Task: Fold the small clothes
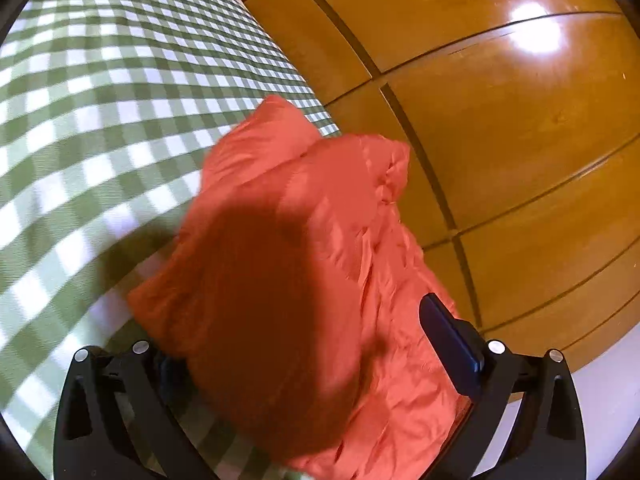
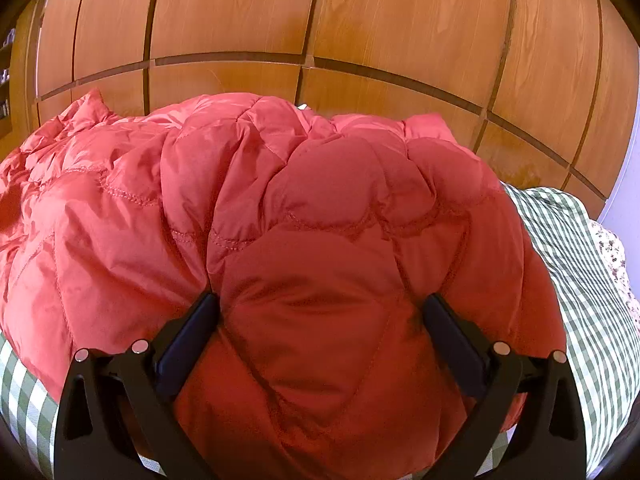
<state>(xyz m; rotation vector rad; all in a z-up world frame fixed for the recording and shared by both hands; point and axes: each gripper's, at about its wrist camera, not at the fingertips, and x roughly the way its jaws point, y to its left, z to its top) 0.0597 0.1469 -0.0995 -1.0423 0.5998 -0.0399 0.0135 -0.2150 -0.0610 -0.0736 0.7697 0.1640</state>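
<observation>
Wardrobe panels of glossy orange-brown wood are seen from 10 to 2 o'clock in the right wrist view. Below them a green-and-white checked bed cover is spread, on which the puffy quilted coral-red jacket is laid, presumably for a soft, flat folding surface. The right tongs are spread wide around a padded bulge at 6 o'clock, apparently pressing it rather than pinching. The left tongs are likewise parted, with blurred cloth draped between them, nothing clenched.

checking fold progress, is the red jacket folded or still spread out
Not neatly folded: the red quilted jacket lies bunched and puffed on the checked cloth.
</observation>
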